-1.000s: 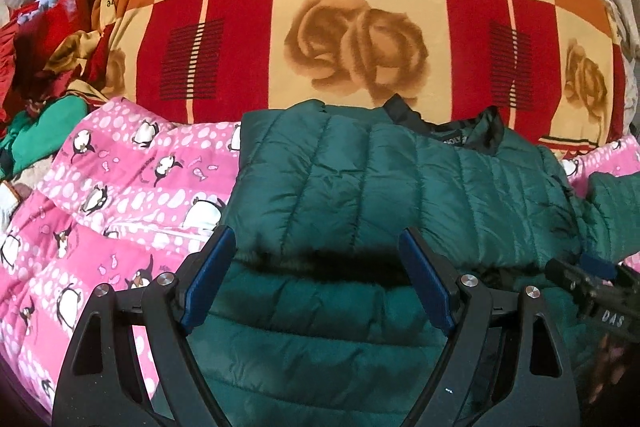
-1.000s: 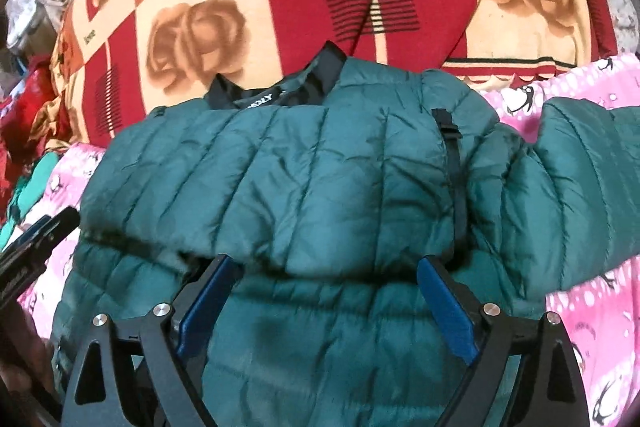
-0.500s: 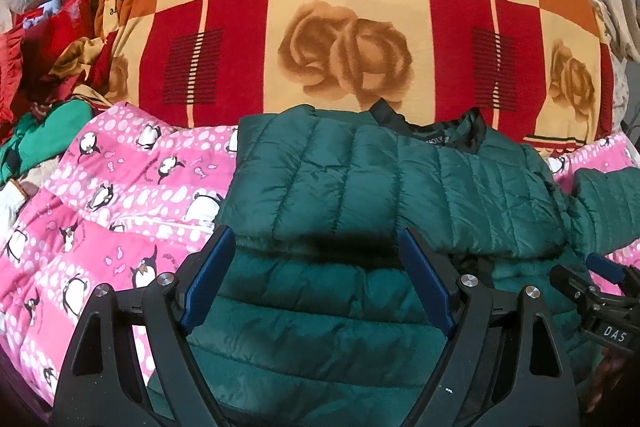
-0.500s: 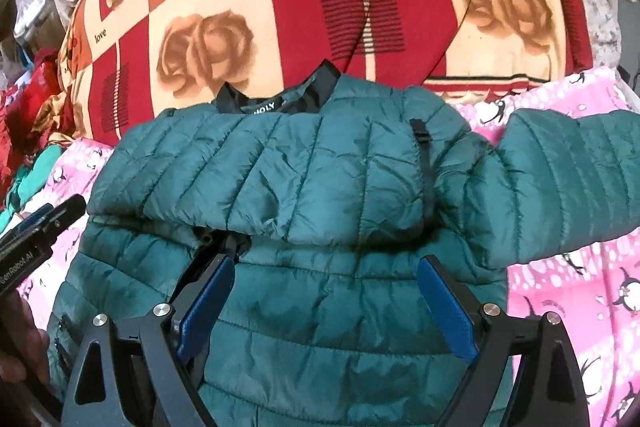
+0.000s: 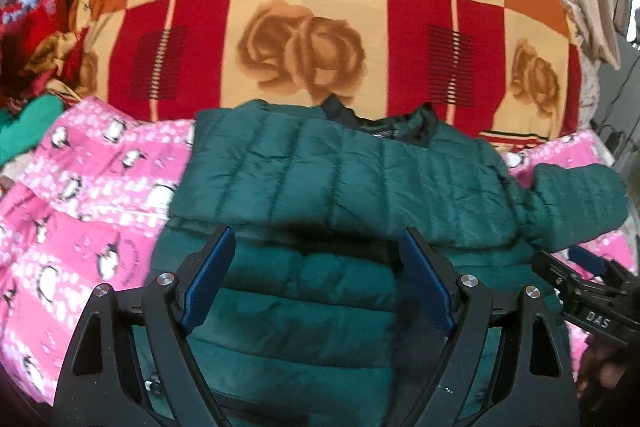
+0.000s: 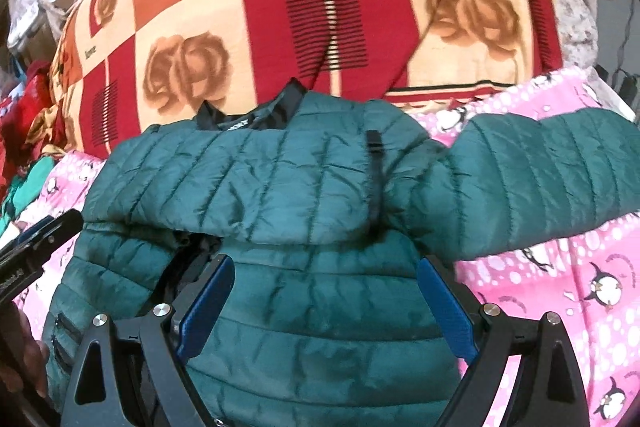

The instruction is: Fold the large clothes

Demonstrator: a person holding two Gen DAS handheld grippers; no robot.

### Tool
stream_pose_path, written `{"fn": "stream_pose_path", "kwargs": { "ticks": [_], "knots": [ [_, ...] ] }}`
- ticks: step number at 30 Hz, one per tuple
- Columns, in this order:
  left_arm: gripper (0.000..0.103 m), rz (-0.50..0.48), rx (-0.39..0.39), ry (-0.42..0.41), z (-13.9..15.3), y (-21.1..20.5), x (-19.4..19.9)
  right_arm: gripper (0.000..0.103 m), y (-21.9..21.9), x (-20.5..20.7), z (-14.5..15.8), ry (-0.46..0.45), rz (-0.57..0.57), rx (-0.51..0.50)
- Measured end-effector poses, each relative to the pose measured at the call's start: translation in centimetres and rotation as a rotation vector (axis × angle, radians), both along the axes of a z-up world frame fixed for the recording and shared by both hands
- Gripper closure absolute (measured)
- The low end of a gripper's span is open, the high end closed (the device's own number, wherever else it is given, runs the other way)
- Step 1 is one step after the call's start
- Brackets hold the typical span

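Observation:
A dark green quilted puffer jacket (image 5: pixel 340 183) lies on a pink penguin-print bedspread (image 5: pixel 88 203), black collar at the far end. One sleeve is folded flat across its chest (image 6: pixel 248 187). The other sleeve (image 6: pixel 552 183) sticks out to the right over the bedspread. My left gripper (image 5: pixel 318 247) is open and empty, above the jacket's lower body. My right gripper (image 6: pixel 326 279) is open and empty, also above the lower body; it shows at the right edge of the left wrist view (image 5: pixel 588 283).
A large rolled blanket (image 5: pixel 320 27) with red, orange and cream squares and rose prints lies just behind the collar. A heap of red and green clothes (image 5: pixel 32 67) sits at the far left. Pink bedspread (image 6: pixel 560 307) borders the jacket on both sides.
Both grippers have pulled back toward me and away from the folded sleeve, so more of the jacket's lower body and the outstretched right sleeve shows. The jacket itself has not moved.

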State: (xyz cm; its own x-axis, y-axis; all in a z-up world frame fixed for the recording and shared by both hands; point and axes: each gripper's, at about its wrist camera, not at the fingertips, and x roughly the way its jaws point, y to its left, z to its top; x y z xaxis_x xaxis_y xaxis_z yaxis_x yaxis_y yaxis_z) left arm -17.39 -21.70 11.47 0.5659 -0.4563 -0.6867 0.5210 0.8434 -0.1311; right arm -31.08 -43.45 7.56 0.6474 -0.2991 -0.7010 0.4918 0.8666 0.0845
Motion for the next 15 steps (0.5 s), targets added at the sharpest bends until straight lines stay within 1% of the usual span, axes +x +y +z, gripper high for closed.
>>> {"fn": "stream_pose_path", "kwargs": {
  "ticks": [2,5,10,15],
  "knots": [
    [0.019,-0.012,-0.021,0.021,-0.1,-0.1,0.0,0.012,-0.7,-0.7,0.0,-0.002,-0.019,-0.005],
    [0.019,-0.025,-0.032,0.038,-0.1,-0.5,-0.1,0.012,-2.0,-1.7,0.1,0.0,-0.045,-0.011],
    [0.019,-0.055,-0.067,0.048,0.2,-1.0,-0.3,0.012,-4.8,-3.3,0.0,0.003,-0.098,-0.018],
    [0.019,-0.044,-0.107,0.079,0.1,-1.3,0.2,0.012,-8.1,-4.9,-0.1,0.017,-0.156,-0.033]
  ]
}}
